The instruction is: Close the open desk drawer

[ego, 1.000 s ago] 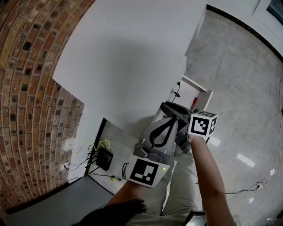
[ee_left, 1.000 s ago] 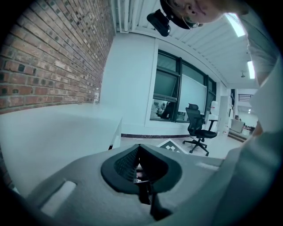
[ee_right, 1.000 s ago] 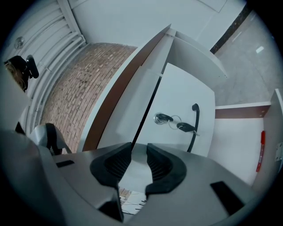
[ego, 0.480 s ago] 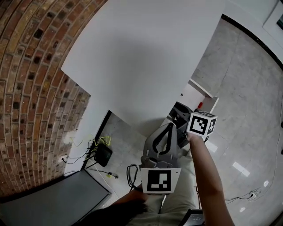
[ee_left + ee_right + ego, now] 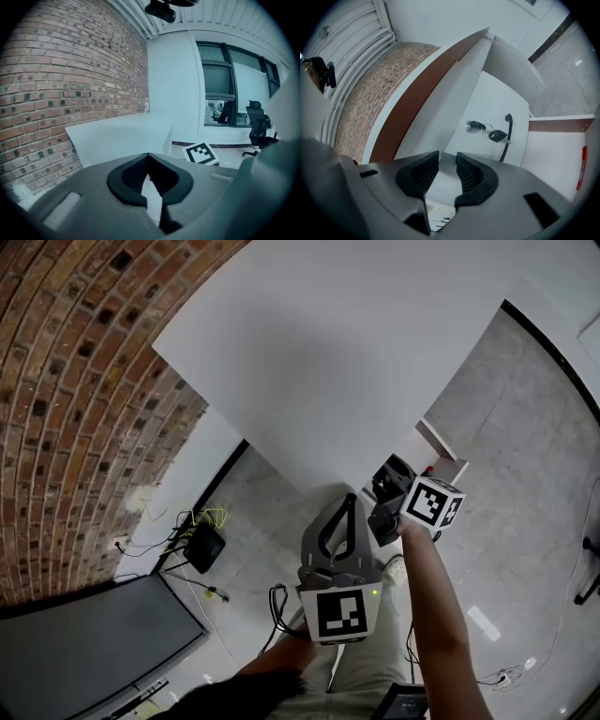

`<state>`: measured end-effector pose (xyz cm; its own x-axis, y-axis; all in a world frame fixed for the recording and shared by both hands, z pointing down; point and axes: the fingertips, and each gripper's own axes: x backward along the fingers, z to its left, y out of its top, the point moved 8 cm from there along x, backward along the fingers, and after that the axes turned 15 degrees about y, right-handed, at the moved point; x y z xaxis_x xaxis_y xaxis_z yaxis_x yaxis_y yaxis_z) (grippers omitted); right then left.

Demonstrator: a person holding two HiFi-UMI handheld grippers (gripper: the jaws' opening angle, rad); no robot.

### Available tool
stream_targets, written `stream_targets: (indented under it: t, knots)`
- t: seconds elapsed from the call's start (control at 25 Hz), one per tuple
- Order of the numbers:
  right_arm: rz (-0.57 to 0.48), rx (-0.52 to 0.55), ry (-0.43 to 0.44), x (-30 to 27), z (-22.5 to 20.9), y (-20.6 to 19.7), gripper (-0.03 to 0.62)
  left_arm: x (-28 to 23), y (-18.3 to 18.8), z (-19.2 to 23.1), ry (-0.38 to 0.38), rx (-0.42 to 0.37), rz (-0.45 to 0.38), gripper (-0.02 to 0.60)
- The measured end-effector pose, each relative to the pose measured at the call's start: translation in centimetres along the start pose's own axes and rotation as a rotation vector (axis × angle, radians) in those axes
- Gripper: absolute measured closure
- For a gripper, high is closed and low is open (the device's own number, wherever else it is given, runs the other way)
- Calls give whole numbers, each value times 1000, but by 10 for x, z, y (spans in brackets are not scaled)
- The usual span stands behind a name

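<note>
Drawer open, at 3 o'clock of right tongs, cut off by frame edge; smooth white inside, brown rim; thin red item inside, too small to identify; right tongs' ribbed black pads apart, empty; left tongs tips together, nothing held; desk matte white.

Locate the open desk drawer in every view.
Head view: drawer right of centre.
Left gripper view: not in it.
Right gripper view: drawer at the right edge, pulled out.
Shared landmark: brick wall, on the left in all three.
</note>
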<state>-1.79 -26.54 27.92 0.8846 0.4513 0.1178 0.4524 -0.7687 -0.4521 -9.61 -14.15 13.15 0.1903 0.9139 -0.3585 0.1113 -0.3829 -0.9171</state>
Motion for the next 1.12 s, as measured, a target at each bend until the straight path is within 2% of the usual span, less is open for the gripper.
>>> stream_targets:
  t: [0.44,0.68,0.76,1.0,1.12]
  knots:
    - [-29,-4,88,-9,-10,-4,468,1,0,3,71,43,-25,575]
    - [0,-2,202,-13,-12,-1,471,11,-6,4,87,54,-31,575]
    - [22,12,184,-8,-15,-2,480,14,-10,2,95,48,-30,575]
    - [69,75,39,3,-35,0,491,19,-20,-4,92,30,-19,575]
    - [101,108,44,-7,-36,1,508,19,-25,-5,98,41,-8,575]
